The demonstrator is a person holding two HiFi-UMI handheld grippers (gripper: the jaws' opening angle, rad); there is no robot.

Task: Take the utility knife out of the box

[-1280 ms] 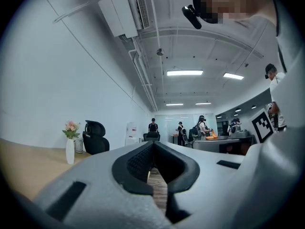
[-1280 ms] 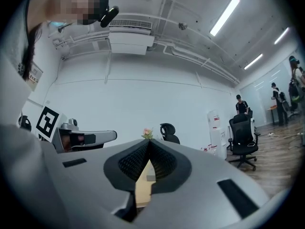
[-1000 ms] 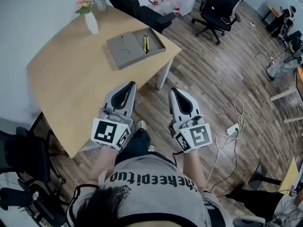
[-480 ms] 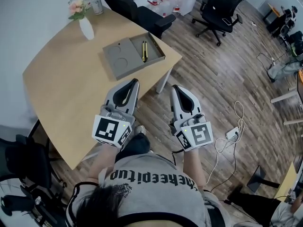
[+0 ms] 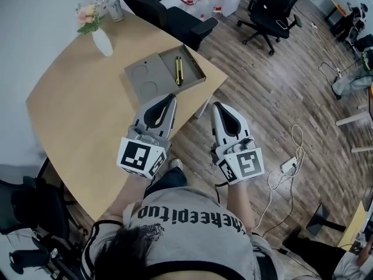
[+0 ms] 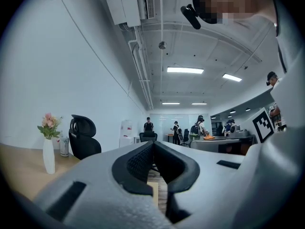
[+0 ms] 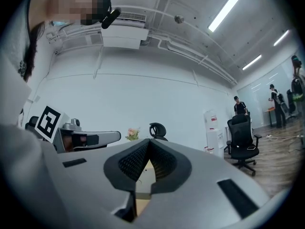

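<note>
Grippers: left gripper (image 6: 153, 143) has its jaws pressed together, nothing btw them. Right gripper (image 7: 148, 141) is likewise closed tip to tip and empty. We hold both out level in front of us.
Position: in the head view the left gripper's tip overlaps the near edge of the box (image 5: 160, 74); height above it we can't tell. Right gripper hangs over the floor just off the table (image 5: 76, 115), apart from the box.
Knife spot: utility knife (image 5: 178, 70) lies lengthwise in the narrow compartment on the box's right side, untouched. Box sits near the table's far corner.
Box layout: wider left part w/ two round recesses.
Handling: we judge it light, stiff and slim. Yellow-and-black body is prob smooth, so it could slip or twist in the pads. Blade in or out: too small to tell, so we treat the ends as sharp.
Grip point: mid-body, pads across its narrow width, coming from above. Slot walls leave little room, so we open only a bit wider than the body.
Stage: approach; nothing picked yet, and the jaws need to open first.
Risk: pads catch a compartment wall & drag the box.
Around: vase (image 5: 103, 41) w/ flowers, well apart from the box.
</note>
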